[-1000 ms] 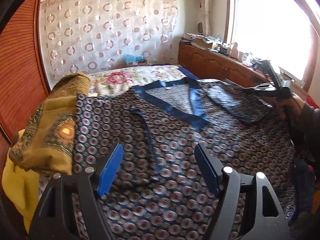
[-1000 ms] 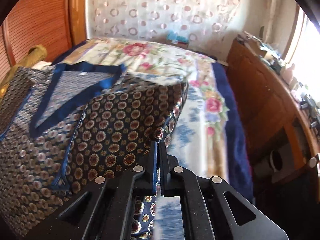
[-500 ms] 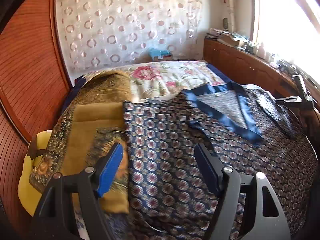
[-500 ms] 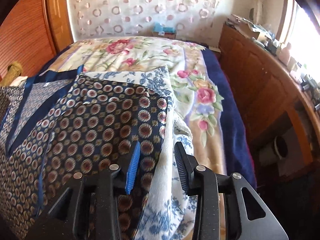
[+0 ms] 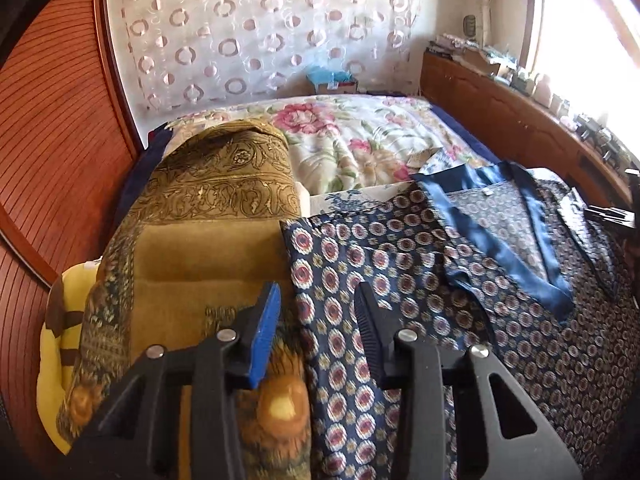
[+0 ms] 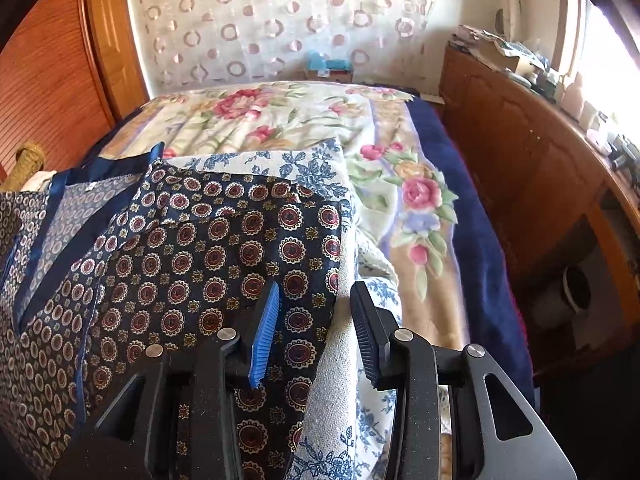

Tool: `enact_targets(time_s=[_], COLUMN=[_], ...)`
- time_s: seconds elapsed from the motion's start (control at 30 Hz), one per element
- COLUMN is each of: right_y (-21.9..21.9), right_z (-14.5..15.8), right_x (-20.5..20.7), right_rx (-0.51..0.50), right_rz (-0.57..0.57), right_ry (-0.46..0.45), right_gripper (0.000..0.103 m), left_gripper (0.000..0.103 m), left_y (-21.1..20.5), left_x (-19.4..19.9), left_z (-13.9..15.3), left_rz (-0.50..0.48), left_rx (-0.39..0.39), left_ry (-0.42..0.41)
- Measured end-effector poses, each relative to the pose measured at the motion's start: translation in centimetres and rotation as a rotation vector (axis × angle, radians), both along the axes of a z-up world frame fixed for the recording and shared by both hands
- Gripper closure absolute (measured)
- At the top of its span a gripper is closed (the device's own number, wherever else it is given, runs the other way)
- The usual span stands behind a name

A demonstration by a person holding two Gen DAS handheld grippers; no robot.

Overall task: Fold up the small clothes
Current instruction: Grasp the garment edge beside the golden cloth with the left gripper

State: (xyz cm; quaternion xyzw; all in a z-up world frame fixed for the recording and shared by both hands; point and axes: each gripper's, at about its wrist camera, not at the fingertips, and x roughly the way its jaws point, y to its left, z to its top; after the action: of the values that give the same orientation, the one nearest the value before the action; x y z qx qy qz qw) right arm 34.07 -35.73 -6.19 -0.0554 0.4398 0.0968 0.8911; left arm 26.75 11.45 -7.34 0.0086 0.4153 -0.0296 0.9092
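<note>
Down front: left gripper (image 5: pixel 316 334) spread wide and empty, straddling the edge where navy medallion-print garment (image 5: pixel 460 300) meets folded gold brocade cloth (image 5: pixel 208 216). Right gripper (image 6: pixel 314 330) likewise gaping, gripping nothing, poised over the garment's (image 6: pixel 192 264) right edge beside blue-and-white floral cloth (image 6: pixel 344 368). Further back, spread flat with satin-trimmed neckline up, floral bedspread (image 6: pixel 280 120) beyond, then circle-patterned curtain (image 5: pixel 260 32).

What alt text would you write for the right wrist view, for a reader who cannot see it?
Open right tongs hover over the right edge of a navy silk garment patterned with red medallions, spread flat on a white cloth with blue flowers. Beyond lie a floral bedspread and a wooden cabinet.
</note>
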Motion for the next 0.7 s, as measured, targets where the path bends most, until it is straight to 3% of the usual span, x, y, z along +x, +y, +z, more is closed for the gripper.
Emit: enact_targets(time_s=[0.23,0.27,0.3,0.33,0.57,0.6,0.63,0.7], right_y=[0.7,0.7,0.7,0.7,0.8,0.8,0.8,0.9], right_z=[-0.1,-0.1,-0.1,-0.1,0.1,0.1,0.1,0.1], right_x=[-0.3,-0.3,-0.3,-0.3,-0.4,-0.5,-0.5,-0.5], right_rx=[-0.039,-0.038,-0.038,-0.039,-0.044,-0.046,-0.046,-0.047], right_rz=[0.005,0.004,0.004,0.005,0.004,0.004,0.004,0.004], right_ry=[-0.013,-0.012,-0.012,-0.013,-0.015,-0.016,-0.016,-0.016], right_gripper=[0.066,0.066,0.066,0.066,0.066,0.066,0.066,0.066], left_gripper=[0.066,0.068,0.080,0.084,0.087,0.098,0.103,0.103], left_y=[0.0,-0.1,-0.2,-0.2,-0.1,-0.3,-0.4,-0.8], left_x=[2.0,2.1,2.2,2.3,3.3,3.2,3.1,2.5], left_z=[-0.3,-0.2,-0.1,0.0,-0.2,-0.2,-0.1,0.3], left_rz=[0.004,-0.001,-0.006,-0.008,-0.022,-0.029,-0.036,-0.053], left_rx=[0.023,0.023,0.023,0.026,0.036,0.036,0.033,0.019], left_ry=[0.015,0.010,0.006,0.005,0.026,0.023,0.016,0.000])
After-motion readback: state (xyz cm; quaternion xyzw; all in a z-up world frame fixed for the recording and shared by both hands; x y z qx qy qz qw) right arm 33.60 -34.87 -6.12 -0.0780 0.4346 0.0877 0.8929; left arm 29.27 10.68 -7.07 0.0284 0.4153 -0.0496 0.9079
